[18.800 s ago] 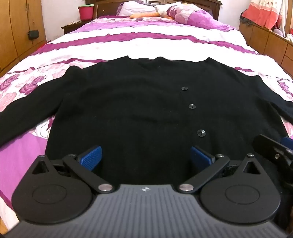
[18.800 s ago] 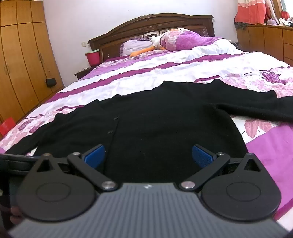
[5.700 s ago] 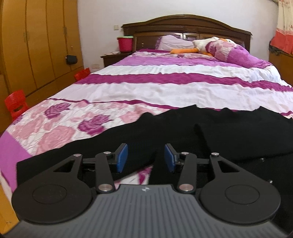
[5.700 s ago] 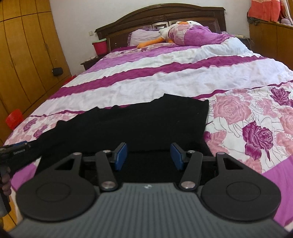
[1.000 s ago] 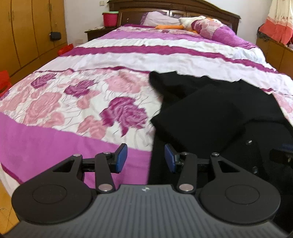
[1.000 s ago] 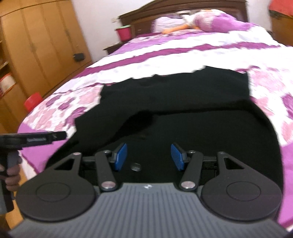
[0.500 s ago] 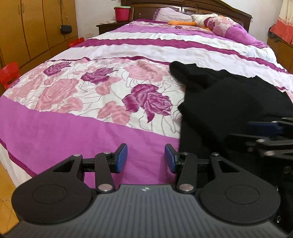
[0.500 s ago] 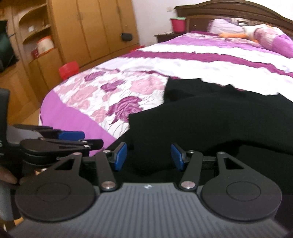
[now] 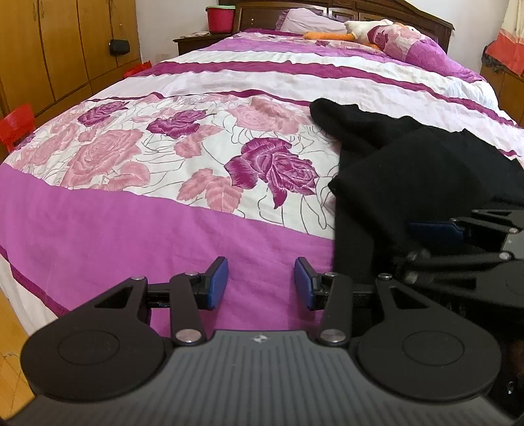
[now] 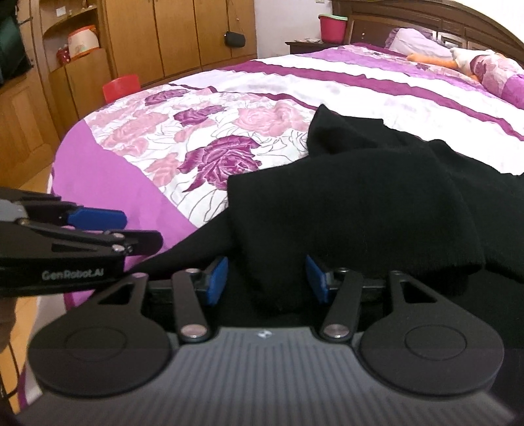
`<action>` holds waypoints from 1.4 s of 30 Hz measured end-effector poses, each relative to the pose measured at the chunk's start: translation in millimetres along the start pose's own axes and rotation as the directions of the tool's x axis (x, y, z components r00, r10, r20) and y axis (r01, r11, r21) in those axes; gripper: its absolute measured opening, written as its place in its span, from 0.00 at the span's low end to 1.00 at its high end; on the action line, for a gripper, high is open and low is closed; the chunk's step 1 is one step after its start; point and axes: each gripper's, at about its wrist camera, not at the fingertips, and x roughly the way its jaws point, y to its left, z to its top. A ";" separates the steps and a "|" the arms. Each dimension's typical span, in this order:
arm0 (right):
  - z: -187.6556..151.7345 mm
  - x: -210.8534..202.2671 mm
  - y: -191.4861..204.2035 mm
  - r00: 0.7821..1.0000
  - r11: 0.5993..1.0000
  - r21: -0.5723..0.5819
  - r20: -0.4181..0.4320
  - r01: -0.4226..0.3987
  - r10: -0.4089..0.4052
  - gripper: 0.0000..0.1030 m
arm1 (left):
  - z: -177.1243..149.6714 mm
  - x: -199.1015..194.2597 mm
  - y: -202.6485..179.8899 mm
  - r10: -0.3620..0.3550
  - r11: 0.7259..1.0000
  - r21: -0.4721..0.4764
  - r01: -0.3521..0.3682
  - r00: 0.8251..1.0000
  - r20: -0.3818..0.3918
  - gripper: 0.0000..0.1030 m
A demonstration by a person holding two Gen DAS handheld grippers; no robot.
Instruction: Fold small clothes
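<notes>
left gripper [image 9: 261,283]: jaws part open, a clear gap between the blue pads, nothing held; plain purple band of the bedspread shows in the gap; also seen side-on at the left edge of the right wrist view [image 10: 98,218]
right gripper [image 10: 267,278]: jaws part open, black knit lies in the gap and over it; pads don't look pressed on the cloth, grip unclear; side-on at the right edge of the left wrist view [image 9: 435,229], low over the cardigan
cardigan [image 9: 409,170]: black, on the bed toward its near right part, sleeves folded in over the body, upper layer bunched with a ribbed edge [image 10: 458,262] hanging near the right gripper
bed [image 9: 163,229]: purple, white and rose-print cover; cardigan rests on it, foot edge nearest
vs 0.5 s ago: left gripper view much the same, jaw gap unchanged, cardigan a bit further right in frame; right gripper has closed in on the cardigan, cloth now fills more of its view and reaches between the pads; jaw width unchanged
vs 18.8 s ago: cardigan was spread flat with sleeves out and buttons showing, both jaws wide; now sleeves are in, jaws narrower
background: red bucket [image 9: 219,18] on nightstand, wooden wardrobe [image 10: 163,36], red stool [image 10: 121,87], pillow with stuffed toy [image 9: 360,28] at the headboard
</notes>
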 end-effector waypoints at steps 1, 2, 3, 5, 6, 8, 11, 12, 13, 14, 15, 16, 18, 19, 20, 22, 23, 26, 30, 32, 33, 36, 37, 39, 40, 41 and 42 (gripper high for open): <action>0.8 -0.1 -1.1 1.000 1.000 0.000 0.005 0.019 -0.019 0.29 | 0.2 0.5 -0.4 0.002 1.000 0.001 -0.002 1.000 -0.001 0.50; 1.8 -1.2 -3.0 1.000 1.000 0.006 0.011 0.022 -0.022 0.16 | 0.7 0.6 -1.0 0.004 1.000 0.002 -0.004 1.000 -0.003 0.50; 3.5 -2.4 -6.2 1.000 1.000 0.024 0.020 0.011 -0.011 0.14 | 1.4 0.6 -1.7 0.007 1.000 0.002 -0.007 1.000 -0.003 0.50; 7.0 -12.1 -14.4 0.998 0.997 0.076 0.055 -0.012 0.007 0.11 | 3.1 0.2 -3.2 0.014 1.000 0.006 -0.014 1.000 -0.004 0.50; 9.3 -18.7 -17.5 0.997 0.996 0.091 0.083 -0.016 0.009 0.11 | 4.5 -0.2 -4.2 0.017 1.000 0.009 -0.017 1.000 -0.002 0.49; 14.3 -38.3 -28.1 0.989 0.992 0.126 0.145 -0.012 -0.007 0.10 | 7.1 -1.2 -6.6 0.021 1.000 0.014 -0.021 1.000 0.003 0.50; 19.4 -68.3 -52.4 0.973 0.978 0.207 0.226 -0.002 -0.046 0.10 | 12.0 -3.6 -13.4 0.019 0.999 0.032 -0.020 1.000 0.021 0.49; 19.9 -77.5 -62.0 0.967 0.971 0.239 0.247 0.004 -0.065 0.10 | 14.0 -4.4 -16.3 0.019 0.999 0.041 -0.020 0.999 0.028 0.49; 19.2 -87.3 -73.7 0.960 0.960 0.279 0.267 0.010 -0.088 0.10 | 15.9 -4.9 -19.4 0.017 0.999 0.050 -0.018 0.999 0.036 0.49; 16.9 -95.7 -83.8 0.953 0.950 0.313 0.283 0.015 -0.108 0.10 | 18.4 -5.1 -22.7 0.013 0.998 0.060 -0.016 0.999 0.045 0.49; 14.8 -103.6 -94.7 0.946 0.937 0.348 0.297 0.020 -0.131 0.10 | 21.4 -5.0 -26.7 0.011 0.997 0.070 -0.015 0.999 0.053 0.49; 11.7 -112.1 -105.7 0.938 0.925 0.380 0.310 0.030 -0.158 0.10 | 24.7 -4.8 -30.9 0.010 0.997 0.079 -0.015 0.998 0.061 0.49; 4.2 -126.7 -128.0 0.922 0.897 0.439 0.318 0.061 -0.218 0.10 | 31.6 -3.9 -39.1 0.000 0.995 0.095 -0.008 0.997 0.083 0.49; -0.4 -131.4 -138.8 0.918 0.882 0.466 0.316 0.071 -0.241 0.10 | 34.7 -3.0 -42.6 -0.004 0.995 0.100 -0.005 0.996 0.091 0.49; -5.5 -134.5 -149.4 0.914 0.864 0.496 0.310 0.080 -0.263 0.10 | 37.9 -2.0 -46.6 -0.007 0.994 0.105 -0.003 0.995 0.098 0.49; -17.4 -138.6 -169.7 0.907 0.825 0.554 0.286 0.107 -0.310 0.10 | 44.3 1.2 -54.0 -0.019 0.994 0.113 0.007 0.993 0.112 0.49; -23.7 -138.7 -178.3 0.904 0.805 0.582 0.272 0.119 -0.330 0.10 | 47.2 3.8 -57.5 -0.026 0.993 0.118 0.012 0.993 0.118 0.49; -41.2 -131.8 -203.3 0.899 0.742 0.652 0.220 0.153 -0.378 0.10 | 56.4 13.8 -67.5 -0.033 0.992 0.126 0.019 0.993 0.110 0.49; -56.2 -116.6 -228.8 0.905 0.690 0.699 0.150 0.187 -0.397 0.13 | 64.9 29.1 -77.1 -0.030 0.992 0.125 0.016 0.993 0.112 0.50; -59.1 -112.4 -234.4 0.901 0.682 0.691 0.104 0.239 -0.421 0.13 | 69.6 36.9 -80.3 -0.015 0.992 0.124 0.002 0.994 0.106 0.49; -59.9 -113.0 -235.6 0.897 0.684 0.680 0.088 0.264 -0.434 0.13 | 71.7 39.8 -81.5 -0.011 0.993 0.122 -0.002 0.994 0.105 0.49; -61.4 -122.2 -240.5 0.897 0.711 0.656 0.113 0.255 -0.426 0.13 | 79.0 46.4 -84.5 -0.004 0.993 0.119 -0.008 0.995 0.103 0.49; -59.5 -127.0 -241.6 0.897 0.722 0.648 0.134 0.243 -0.422 0.13 | 81.7 47.8 -85.7 -0.003 0.993 0.118 -0.009 0.995 0.104 0.49; -55.0 -133.4 -244.2 0.886 0.742 0.626 0.171 0.239 -0.430 0.26 | 87.0 50.1 -89.2 -0.006 0.993 0.119 -0.008 0.994 0.113 0.49; -51.7 -134.3 -246.4 0.878 0.752 0.613 0.190 0.243 -0.439 0.42 | 89.4 50.7 -91.1 -0.010 0.993 0.119 -0.005 0.992 0.123 0.49; -48.1 -132.8 -249.0 0.872 0.759 0.600 0.200 0.252 -0.447 0.49 | 91.4 51.2 -93.0 -0.015 0.993 0.118 -0.001 0.991 0.135 0.49; -44.2 -130.0 -251.1 0.867 0.766 0.587 0.205 0.262 -0.454 0.49 | 93.2 51.8 -94.3 -0.021 0.993 0.117 0.004 0.989 0.147 0.49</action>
